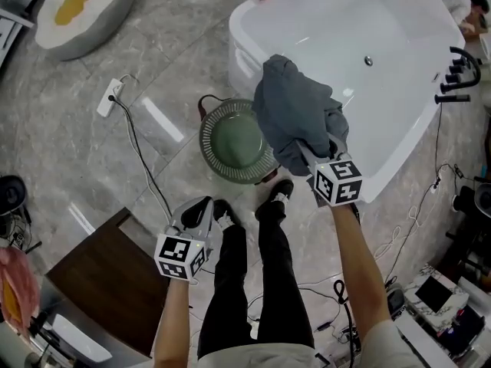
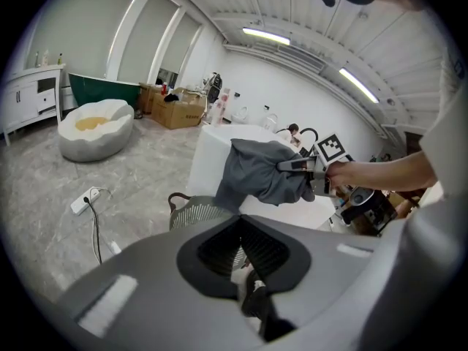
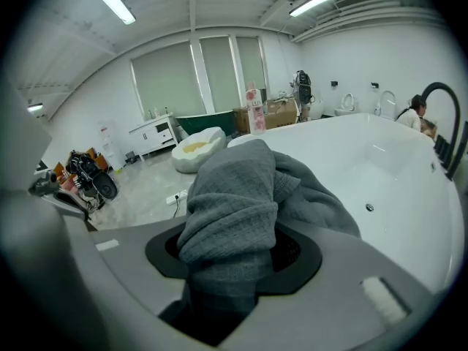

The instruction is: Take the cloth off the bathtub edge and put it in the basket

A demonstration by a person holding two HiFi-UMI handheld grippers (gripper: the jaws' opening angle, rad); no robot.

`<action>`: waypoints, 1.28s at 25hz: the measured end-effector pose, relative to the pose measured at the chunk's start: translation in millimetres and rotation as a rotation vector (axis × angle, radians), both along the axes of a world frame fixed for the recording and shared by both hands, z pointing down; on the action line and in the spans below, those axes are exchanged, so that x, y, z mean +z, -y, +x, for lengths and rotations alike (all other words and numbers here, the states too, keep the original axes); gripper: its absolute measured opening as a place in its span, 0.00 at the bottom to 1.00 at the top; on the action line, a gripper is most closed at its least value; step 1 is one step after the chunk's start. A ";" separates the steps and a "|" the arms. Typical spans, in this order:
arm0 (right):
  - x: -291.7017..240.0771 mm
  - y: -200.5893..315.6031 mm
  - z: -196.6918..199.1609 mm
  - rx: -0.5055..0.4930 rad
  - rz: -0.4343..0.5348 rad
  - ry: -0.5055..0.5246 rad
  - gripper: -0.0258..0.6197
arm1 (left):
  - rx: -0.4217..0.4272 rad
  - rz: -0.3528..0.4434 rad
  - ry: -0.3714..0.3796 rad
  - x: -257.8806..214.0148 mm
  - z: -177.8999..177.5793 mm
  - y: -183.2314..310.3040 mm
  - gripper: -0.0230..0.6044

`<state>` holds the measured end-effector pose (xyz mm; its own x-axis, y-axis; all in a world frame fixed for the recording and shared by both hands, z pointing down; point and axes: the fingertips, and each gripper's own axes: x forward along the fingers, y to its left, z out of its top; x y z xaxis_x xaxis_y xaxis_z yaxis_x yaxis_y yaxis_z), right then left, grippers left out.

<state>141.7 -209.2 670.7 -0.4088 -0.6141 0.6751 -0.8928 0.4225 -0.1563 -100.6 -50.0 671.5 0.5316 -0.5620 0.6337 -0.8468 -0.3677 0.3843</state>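
A grey cloth [image 1: 295,113] hangs bunched over the near edge of the white bathtub [image 1: 387,184], lifted off it. My right gripper [image 1: 303,153] is shut on the cloth's lower end. In the right gripper view the cloth [image 3: 234,210] rises out from between the jaws and hides them. The round green ribbed basket [image 1: 211,148] stands on the floor just left of the tub, below and left of the cloth. My left gripper [image 1: 201,209] hovers low, near the basket's front side, holding nothing; how far its jaws stand apart is unclear. The left gripper view shows the cloth [image 2: 259,170] above the basket [image 2: 191,212].
The person's legs and black shoes [image 1: 272,194] stand right in front of the basket. A power strip [image 1: 110,96] and its cable lie on the marble floor to the left. A dark wooden cabinet [image 1: 107,278] is at lower left, and black taps [image 1: 456,71] are on the tub's right rim.
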 end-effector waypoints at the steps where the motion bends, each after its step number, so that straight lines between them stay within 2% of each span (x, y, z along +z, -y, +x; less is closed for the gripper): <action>1: -1.6 -2.7 -7.4 -0.009 0.001 0.010 0.34 | -0.001 -0.003 0.000 1.6 -1.8 -1.6 0.13; 8: -0.9 -24.3 -55.2 -0.057 -0.005 0.069 0.34 | -0.002 -0.001 -0.013 3.1 -5.4 -7.5 0.13; 11: 3.9 -36.4 -76.9 -0.086 -0.024 0.090 0.34 | -0.018 0.016 0.005 4.7 -14.0 -10.3 0.13; 24: 43.4 -92.3 -181.9 -0.297 -0.139 0.153 0.34 | -0.082 0.004 0.009 15.5 -39.5 -24.5 0.13; 27: 53.7 -97.9 -194.5 -0.294 -0.170 0.161 0.34 | -0.101 0.008 0.002 14.0 -46.4 -24.7 0.13; 32: 86.5 -104.6 -186.4 -0.192 -0.257 0.166 0.34 | -0.107 -0.002 -0.010 17.5 -51.7 -31.9 0.13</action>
<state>-44.7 -104.6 757.3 -0.6169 -0.3340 0.7127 -0.7547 0.5079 -0.4153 -152.3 -18.1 689.0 0.4744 -0.6151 0.6298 -0.8776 -0.2743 0.3931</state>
